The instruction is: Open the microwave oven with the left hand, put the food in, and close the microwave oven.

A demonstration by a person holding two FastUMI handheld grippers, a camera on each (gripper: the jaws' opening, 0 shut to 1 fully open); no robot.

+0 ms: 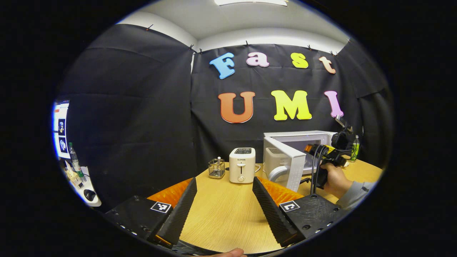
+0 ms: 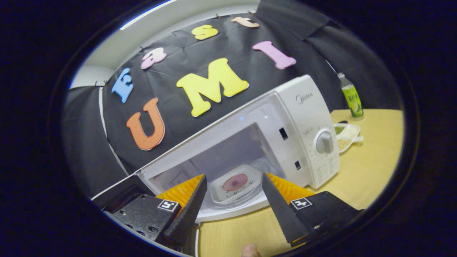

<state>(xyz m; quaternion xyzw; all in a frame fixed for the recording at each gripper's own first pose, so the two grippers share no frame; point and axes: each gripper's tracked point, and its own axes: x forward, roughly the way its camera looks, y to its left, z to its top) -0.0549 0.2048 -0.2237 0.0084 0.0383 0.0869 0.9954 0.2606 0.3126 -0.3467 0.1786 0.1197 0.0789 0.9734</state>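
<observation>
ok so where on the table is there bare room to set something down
Broadest bare patch: the table in front of the toaster and wire holder, between the left gripper fingers. Also bare: right of the microwave, short of the small dish and bottle. Crowded: at the open microwave door, where the right gripper is.

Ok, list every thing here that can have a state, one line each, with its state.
microwave: on the table, cavity exposed
microwave door: swung open
food tray: inside the microwave, on the turntable
toaster: upright, slots look empty
green bottle: upright, capped
left gripper: open, empty
right gripper: open, empty
</observation>
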